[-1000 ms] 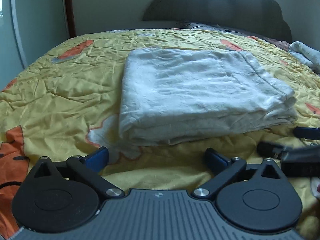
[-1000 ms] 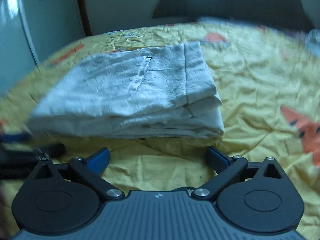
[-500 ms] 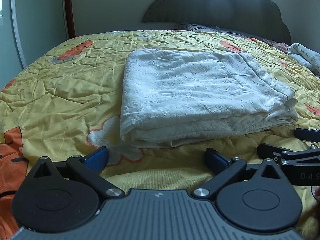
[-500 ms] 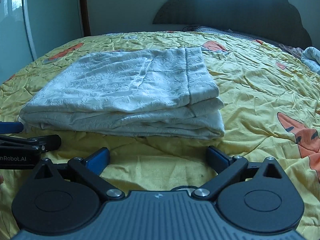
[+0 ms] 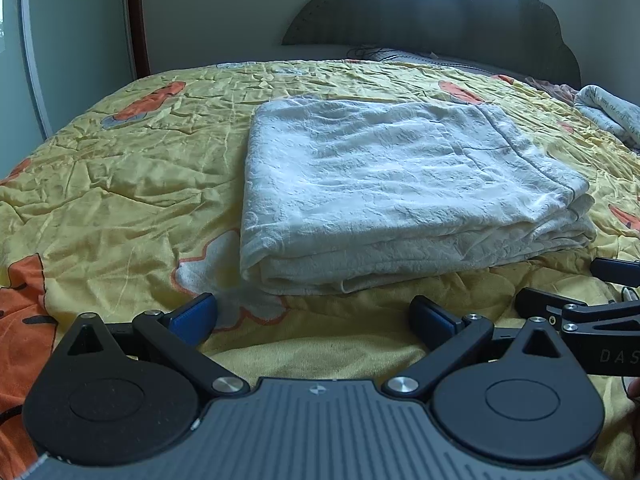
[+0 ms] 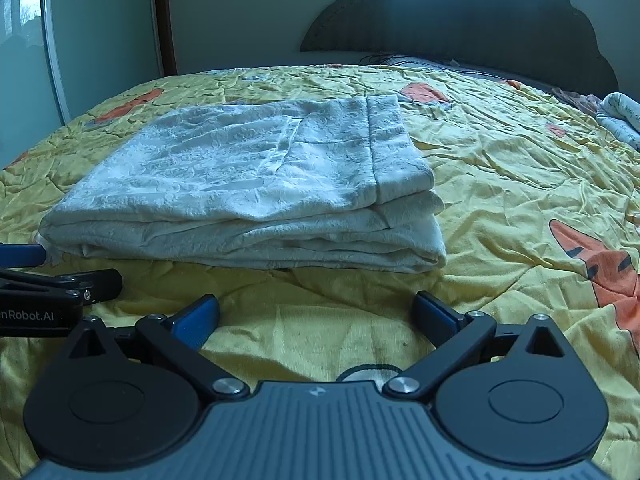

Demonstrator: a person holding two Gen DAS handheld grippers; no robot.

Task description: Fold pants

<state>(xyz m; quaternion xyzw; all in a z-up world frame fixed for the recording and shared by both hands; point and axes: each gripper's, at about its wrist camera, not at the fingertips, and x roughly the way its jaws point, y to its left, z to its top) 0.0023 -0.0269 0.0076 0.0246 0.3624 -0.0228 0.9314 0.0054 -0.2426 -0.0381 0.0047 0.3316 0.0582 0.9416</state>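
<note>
The white pants (image 5: 400,184) lie folded into a flat rectangular stack of layers on the yellow bedspread (image 5: 120,184). They also show in the right wrist view (image 6: 248,192). My left gripper (image 5: 314,314) is open and empty, low over the bedspread just in front of the stack's near edge. My right gripper (image 6: 316,314) is open and empty, also just short of the near edge. Each gripper shows at the edge of the other's view: the right one (image 5: 592,296) and the left one (image 6: 60,280).
The bedspread (image 6: 520,184) is wrinkled, with orange cartoon prints. A dark scalloped headboard (image 5: 440,12) stands at the far end. A light rolled cloth (image 5: 608,112) lies at the far right. A wardrobe door (image 6: 80,40) stands at the left.
Both grippers have settled and pulled back slightly from the folded pants. The right view was blurred a second ago and is steady now. The pants have not moved.
</note>
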